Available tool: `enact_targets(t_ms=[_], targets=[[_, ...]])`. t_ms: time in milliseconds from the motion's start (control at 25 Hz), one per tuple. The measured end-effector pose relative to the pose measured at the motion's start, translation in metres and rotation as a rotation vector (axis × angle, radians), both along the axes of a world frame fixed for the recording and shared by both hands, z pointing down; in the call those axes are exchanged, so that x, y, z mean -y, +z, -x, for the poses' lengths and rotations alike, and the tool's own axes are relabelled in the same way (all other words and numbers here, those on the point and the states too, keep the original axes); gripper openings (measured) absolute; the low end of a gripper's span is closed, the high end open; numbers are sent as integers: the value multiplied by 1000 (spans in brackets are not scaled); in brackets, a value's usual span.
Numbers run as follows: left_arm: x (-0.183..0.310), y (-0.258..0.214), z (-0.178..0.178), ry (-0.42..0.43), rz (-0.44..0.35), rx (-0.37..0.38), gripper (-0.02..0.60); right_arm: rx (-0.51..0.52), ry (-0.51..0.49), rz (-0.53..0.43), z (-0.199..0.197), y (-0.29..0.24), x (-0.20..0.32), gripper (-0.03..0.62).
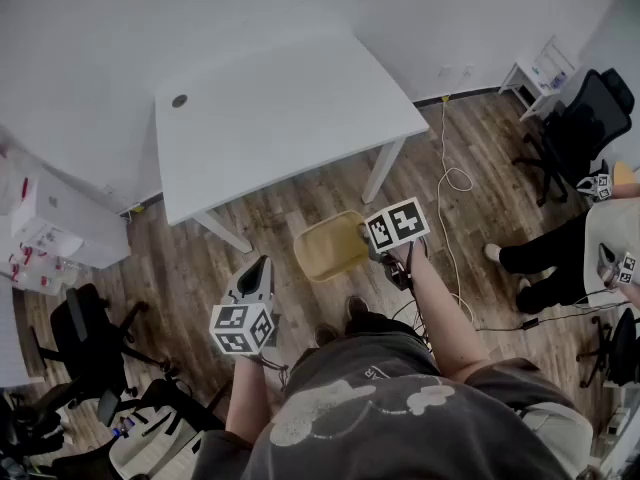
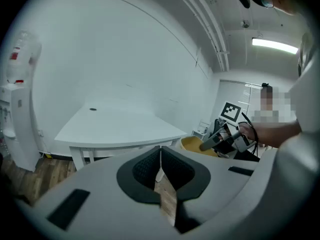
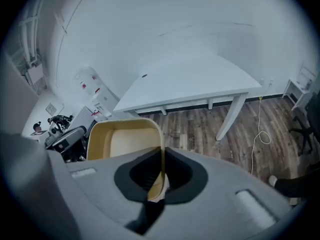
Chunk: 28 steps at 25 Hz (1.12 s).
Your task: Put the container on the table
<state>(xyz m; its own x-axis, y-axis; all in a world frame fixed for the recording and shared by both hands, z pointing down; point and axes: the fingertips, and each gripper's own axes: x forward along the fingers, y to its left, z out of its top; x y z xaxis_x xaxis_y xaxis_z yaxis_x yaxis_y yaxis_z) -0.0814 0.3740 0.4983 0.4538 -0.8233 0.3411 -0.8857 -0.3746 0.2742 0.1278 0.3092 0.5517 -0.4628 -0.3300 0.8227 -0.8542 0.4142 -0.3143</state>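
A yellow open container (image 1: 330, 246) hangs in the air above the wood floor, just in front of the white table (image 1: 280, 108). My right gripper (image 1: 370, 252) is shut on its right rim; in the right gripper view the thin yellow wall (image 3: 122, 139) runs between the closed jaws of my right gripper (image 3: 162, 170). My left gripper (image 1: 264, 264) is lower left of the container, apart from it, and its jaws are shut with nothing in them. The left gripper view shows my left gripper (image 2: 161, 170), with the container (image 2: 196, 145) and the table (image 2: 115, 126) beyond.
Another person (image 1: 560, 248) sits at the right holding grippers. Black office chairs stand at the right (image 1: 585, 118) and lower left (image 1: 90, 343). A white cable (image 1: 450, 183) lies on the floor by the table leg (image 1: 383, 168). A white cabinet (image 1: 50, 223) is at the left.
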Motion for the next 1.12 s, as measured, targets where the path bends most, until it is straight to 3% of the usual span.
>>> enact_targets(t_ms=[760, 1120], targets=[[-1, 2, -2, -8, 0, -4, 11, -12, -33, -5, 1, 2, 0, 6], [-13, 5, -12, 20, 3, 1, 11, 32, 8, -6, -10, 0, -17, 6]])
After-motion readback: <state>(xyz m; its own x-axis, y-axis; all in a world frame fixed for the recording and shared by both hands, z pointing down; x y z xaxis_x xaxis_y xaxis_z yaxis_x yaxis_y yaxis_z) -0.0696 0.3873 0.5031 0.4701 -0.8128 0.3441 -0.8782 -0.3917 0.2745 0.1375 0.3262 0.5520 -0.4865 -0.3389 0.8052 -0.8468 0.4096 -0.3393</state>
